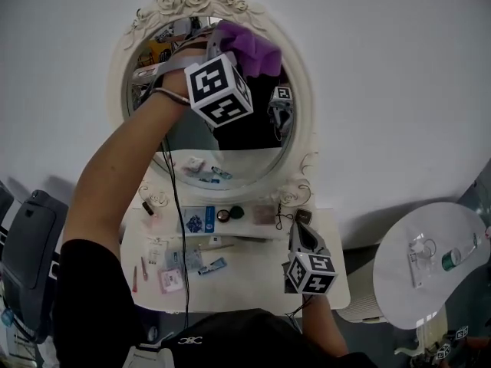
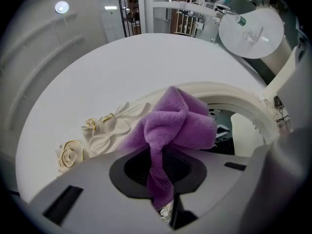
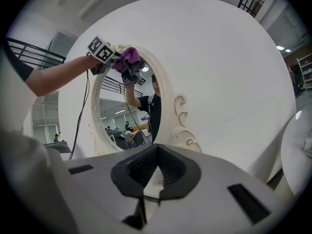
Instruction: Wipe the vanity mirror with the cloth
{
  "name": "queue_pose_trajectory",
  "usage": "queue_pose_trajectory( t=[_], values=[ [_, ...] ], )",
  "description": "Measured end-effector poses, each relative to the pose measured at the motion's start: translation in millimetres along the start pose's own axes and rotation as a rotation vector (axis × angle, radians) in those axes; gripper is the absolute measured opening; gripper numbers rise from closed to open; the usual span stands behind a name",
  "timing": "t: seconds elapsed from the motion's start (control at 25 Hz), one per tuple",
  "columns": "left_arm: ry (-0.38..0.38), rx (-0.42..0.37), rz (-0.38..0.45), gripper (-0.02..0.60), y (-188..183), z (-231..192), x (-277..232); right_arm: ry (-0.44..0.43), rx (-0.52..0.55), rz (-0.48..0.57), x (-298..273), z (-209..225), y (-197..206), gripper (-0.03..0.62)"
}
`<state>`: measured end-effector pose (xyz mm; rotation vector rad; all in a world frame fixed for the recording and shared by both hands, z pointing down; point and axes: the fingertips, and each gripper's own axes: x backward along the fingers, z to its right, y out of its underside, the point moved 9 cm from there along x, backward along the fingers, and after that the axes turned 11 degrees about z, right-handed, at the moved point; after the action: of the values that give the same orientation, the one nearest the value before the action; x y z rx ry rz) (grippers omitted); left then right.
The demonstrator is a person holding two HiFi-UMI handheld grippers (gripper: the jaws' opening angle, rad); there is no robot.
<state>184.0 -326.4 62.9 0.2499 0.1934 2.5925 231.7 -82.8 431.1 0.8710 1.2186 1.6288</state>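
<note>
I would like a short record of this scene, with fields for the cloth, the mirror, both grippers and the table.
cloth: purple, clamped in left gripper, at mirror top
mirror: oval, cream carved frame
left gripper: held high, jaws shut on cloth
right gripper: low over vanity table, jaws together, empty
vanity table: white, small items scattered

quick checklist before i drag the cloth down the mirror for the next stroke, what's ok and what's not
1. Grip on cloth: the purple cloth is clamped in the left gripper: ok.
2. Cloth on the glass: it sits at the top of the vanity mirror, partly over the frame; contact cannot tell.
3. Right gripper out of the path: low by the table, jaws together, empty: ok.
4. Cable: it hangs across the mirror's left side and may drag: not ok.
5. Glass below the cloth unobstructed: ok.
</note>
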Motion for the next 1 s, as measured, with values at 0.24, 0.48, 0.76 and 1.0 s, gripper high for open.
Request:
queue_pose_trajectory(
  t=[0.24, 0.48, 0.76, 1.0],
  values=[
    [0.005, -0.021, 0.025, 0.055, 1, 11, -5, 0.036, -0.007, -0.023, 1, 16, 3, 0.009],
    [0.04, 0.015, 0.103, 0.055, 2, 35, -3, 0.029, -0.001, -0.059, -9, 16, 10, 0.009],
    [0.067, 0.003, 0.179, 0.055, 1, 95, -1, 0.016, -0.005, -0.082, -20, 13, 17, 0.009],
    [0.111, -0.003, 0.217, 0.055, -1, 151, 2, 0.035, 0.005, -0.102, -15, 15, 21, 0.009]
  ],
)
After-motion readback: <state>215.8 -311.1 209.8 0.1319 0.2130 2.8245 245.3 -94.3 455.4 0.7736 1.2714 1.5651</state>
